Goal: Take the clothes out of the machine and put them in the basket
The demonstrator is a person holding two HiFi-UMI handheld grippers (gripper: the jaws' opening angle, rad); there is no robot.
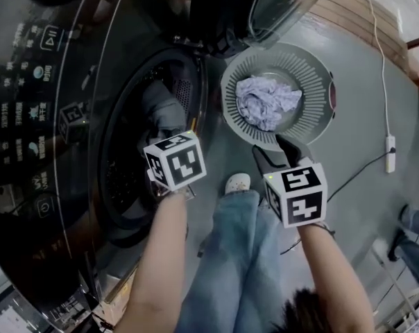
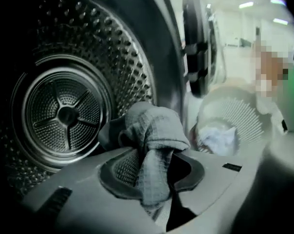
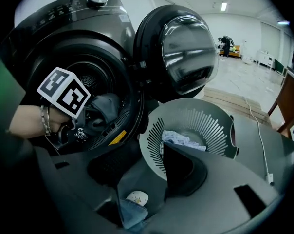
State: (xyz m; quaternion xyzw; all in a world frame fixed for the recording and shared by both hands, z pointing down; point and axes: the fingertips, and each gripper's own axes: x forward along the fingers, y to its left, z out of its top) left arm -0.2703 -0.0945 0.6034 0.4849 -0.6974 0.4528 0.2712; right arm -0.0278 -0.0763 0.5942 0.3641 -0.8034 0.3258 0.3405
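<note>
One grey garment [image 2: 154, 130] clamped in left gripper [image 2: 156, 175].
It bunched between and above those jaws; right gripper [image 3: 143, 172] jaws stood apart, empty, basket [image 3: 154, 143] beyond them.

The left hand-held gripper [image 2: 154, 173] hides the lower end of the grey cloth [image 2: 156, 130].

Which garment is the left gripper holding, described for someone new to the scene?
Find the dark washing machine with its door open. At its mouth the left gripper clamps a grey waffle-textured cloth. Unlike the pale crumpled cloth in the basket, it is darker and gripped.
</note>
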